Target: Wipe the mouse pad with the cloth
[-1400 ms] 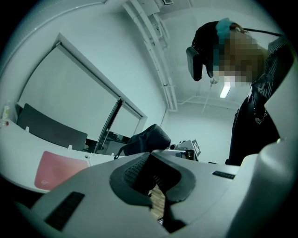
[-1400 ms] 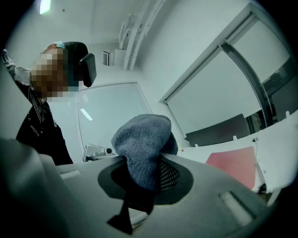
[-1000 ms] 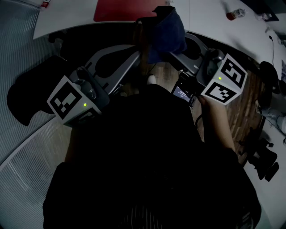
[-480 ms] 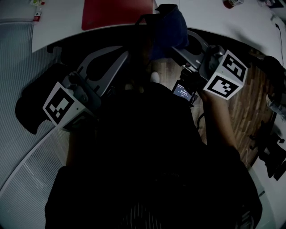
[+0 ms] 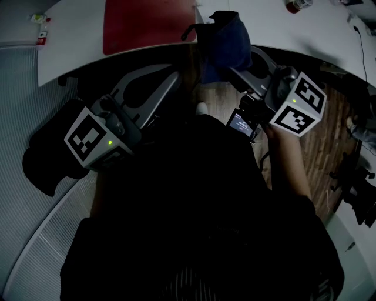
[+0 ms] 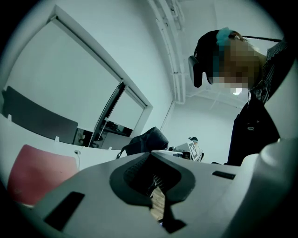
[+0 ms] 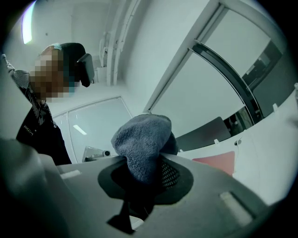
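While cloth (image 7: 142,139) is clamped in closed right gripper (image 7: 139,186) off tabletop (image 5: 76,35) near edge, mouse pad (image 5: 147,23) at that edge is judged unwiped; left gripper (image 6: 156,186) closed, empty.

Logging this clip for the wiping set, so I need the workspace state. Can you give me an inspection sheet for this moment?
Surface: white table, curved front edge; no spills seen.
Job's things: red mouse pad lies flat on the table; blue cloth is bunched up, right of the pad in the head view, not on it.
Clutter: small red-and-white item at far right, small item at far left; both too small to name.
Grippers: left gripper jaws together, nothing between; right gripper shut on the cloth.
Cables: thin dark cable at the table's right end.
Surroundings: wooden floor below.
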Demonstrator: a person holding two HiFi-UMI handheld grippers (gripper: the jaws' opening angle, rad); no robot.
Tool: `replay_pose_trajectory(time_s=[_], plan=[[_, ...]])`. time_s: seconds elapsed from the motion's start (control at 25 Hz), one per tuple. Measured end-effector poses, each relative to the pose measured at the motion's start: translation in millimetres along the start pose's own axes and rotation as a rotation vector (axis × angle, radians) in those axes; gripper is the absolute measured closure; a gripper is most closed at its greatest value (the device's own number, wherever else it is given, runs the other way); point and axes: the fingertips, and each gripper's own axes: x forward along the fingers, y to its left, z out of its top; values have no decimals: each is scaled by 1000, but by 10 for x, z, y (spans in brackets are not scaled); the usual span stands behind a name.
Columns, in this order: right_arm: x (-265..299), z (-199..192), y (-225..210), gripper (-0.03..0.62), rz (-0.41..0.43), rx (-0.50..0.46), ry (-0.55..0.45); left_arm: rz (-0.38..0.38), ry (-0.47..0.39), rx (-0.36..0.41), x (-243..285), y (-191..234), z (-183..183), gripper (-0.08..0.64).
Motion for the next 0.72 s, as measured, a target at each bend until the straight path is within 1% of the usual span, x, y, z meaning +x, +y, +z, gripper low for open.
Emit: replay_pose_trajectory(time_s=[0.08,0.28,0.52,0.72], plan=[[91,22,14,517,-25,-29,-9,-21,-21,14,-99,124,79,552],[311,472,-131,517,-79,-62,-76,-70,-30,43,-75,421,469,552],[930,786,-155,517,-130,-127,-60,-81,-37,40,-297,1032,838,552],[1280,774,-256,517,-170,-121,-39,-129,-14,36,-331,1432,921,552]])
